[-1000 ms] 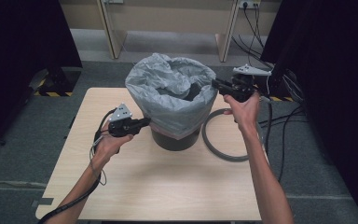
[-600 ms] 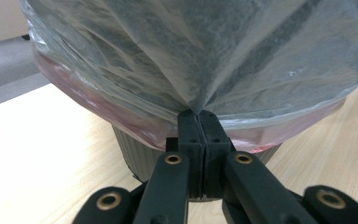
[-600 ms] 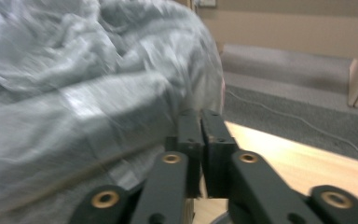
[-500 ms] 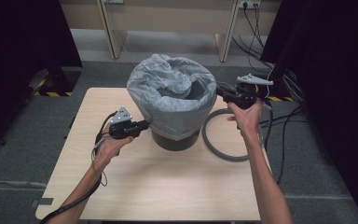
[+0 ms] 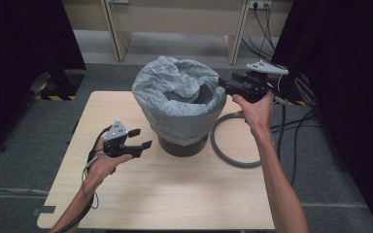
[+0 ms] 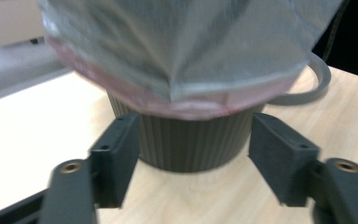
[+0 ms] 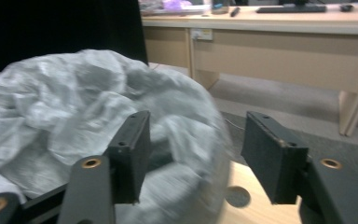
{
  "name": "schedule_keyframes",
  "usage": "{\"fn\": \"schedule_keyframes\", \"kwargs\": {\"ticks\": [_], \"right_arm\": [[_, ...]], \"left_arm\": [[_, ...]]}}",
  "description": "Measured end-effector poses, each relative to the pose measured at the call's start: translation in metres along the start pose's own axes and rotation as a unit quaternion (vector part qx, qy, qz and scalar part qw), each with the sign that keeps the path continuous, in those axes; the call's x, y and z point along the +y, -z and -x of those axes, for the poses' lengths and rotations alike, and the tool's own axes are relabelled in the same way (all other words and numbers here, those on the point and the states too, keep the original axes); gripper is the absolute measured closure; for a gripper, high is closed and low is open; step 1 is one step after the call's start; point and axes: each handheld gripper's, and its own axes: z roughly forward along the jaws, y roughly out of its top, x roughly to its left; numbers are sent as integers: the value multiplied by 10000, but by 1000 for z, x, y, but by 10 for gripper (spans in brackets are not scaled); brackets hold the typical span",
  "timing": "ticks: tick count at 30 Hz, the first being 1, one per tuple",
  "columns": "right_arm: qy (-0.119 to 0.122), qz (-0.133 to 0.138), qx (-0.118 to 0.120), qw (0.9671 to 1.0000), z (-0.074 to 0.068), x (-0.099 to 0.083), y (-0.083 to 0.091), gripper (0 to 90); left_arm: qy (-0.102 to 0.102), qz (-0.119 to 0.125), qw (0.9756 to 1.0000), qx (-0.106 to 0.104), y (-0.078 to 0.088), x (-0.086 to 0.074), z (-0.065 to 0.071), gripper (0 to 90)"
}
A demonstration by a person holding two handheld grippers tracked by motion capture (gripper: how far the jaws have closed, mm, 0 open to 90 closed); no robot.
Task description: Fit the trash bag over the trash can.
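Note:
A dark ribbed bin (image 5: 182,144) stands mid-table, lined with a grey plastic bag (image 5: 175,99) folded over its rim. My left gripper (image 5: 143,138) hovers left of the bin, apart from it. Its jaws have just been opening, with nothing between them. In the left gripper view the gripper (image 6: 191,154) frames the bin (image 6: 191,144) and the bag's hem (image 6: 182,70) farther off. My right gripper (image 5: 223,86) is by the bag's right rim. Its jaws have also just been opening. In the right gripper view the gripper (image 7: 196,158) stands open above the crumpled bag (image 7: 74,116) and grips nothing.
A grey ring (image 5: 233,145) lies flat on the wooden table (image 5: 175,194) right of the bin. Cables (image 5: 296,121) trail off the table's right side. Dark curtains flank both sides, and desk legs (image 5: 114,29) stand on the floor behind.
Both grippers went from shut on the bag to open, letting it go. The left one drew back toward the near left of the bin. The right one shifted slightly at the rim.

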Motion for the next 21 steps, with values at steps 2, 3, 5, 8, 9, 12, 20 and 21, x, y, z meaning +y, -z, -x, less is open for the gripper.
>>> {"fn": "schedule_keyframes", "kwargs": {"ticks": [2,3,5,8,9,12,20,21], "right_arm": [[73,0,72,9999,-8,5,-5,382],[107,-21,112,9999,-11,7,-7,377],[173,-33,172,9997,-19,12,-13,371],[265,-44,261,9993,-30,20,-22,361],[294,-66,278,9992,-33,22,-25,353],[369,-121,321,9987,-43,27,-33,337],[449,-324,459,9974,-64,36,-59,236],[453,-347,463,9973,-67,37,-62,221]], "left_arm": [[92,-92,9999,25,4,-16,2,260],[121,-135,9998,34,4,-23,2,240],[217,-241,9995,20,4,-37,2,212],[235,-523,9983,66,2,-57,-1,191],[250,-566,9980,120,1,-63,-2,173],[296,-828,9960,145,0,-80,-6,154],[237,-1358,9901,245,4,-104,-12,151],[234,-1362,9900,276,5,-105,-13,151]]}}
